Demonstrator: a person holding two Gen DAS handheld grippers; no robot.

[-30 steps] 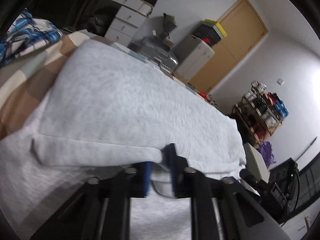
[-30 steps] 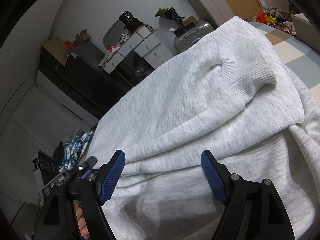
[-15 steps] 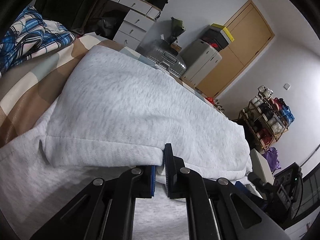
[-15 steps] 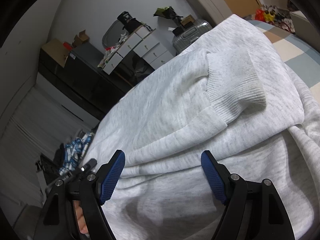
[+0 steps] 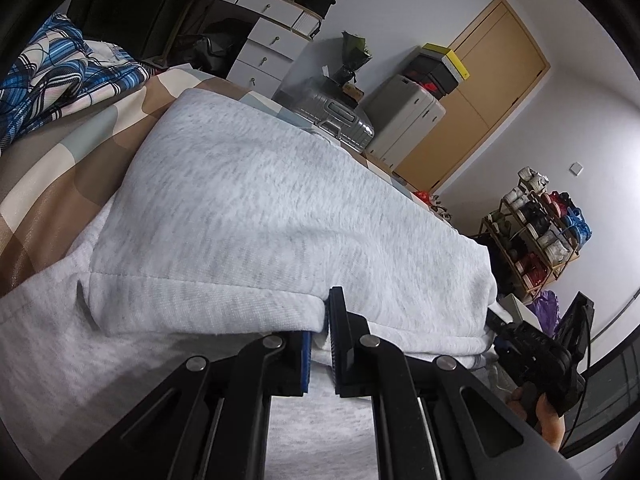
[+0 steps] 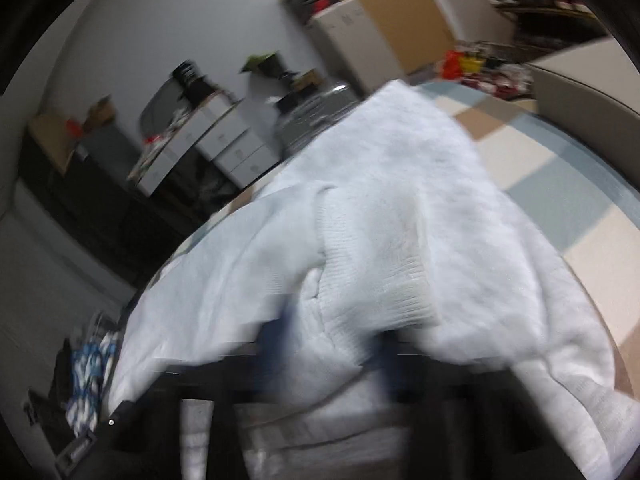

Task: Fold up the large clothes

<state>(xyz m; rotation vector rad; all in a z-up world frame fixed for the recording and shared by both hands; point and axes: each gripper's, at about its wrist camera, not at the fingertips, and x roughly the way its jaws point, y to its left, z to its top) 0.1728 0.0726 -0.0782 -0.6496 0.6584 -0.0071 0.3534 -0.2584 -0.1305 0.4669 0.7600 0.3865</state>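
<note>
The bed's checked cover in tan, cream and pale blue lay under everything I was working on. Spread across it was the light grey sweatshirt, partly folded over itself, its ribbed cuff lying on top of the body. Beyond it sat a blue plaid cloth, a white drawer unit, a silver suitcase and a shoe rack. My left gripper had its pads nearly together, pinching the hemmed edge of the folded layer. My right gripper was smeared by motion blur beneath bunched fabric, so I could not tell how far apart its pads stood.
</note>
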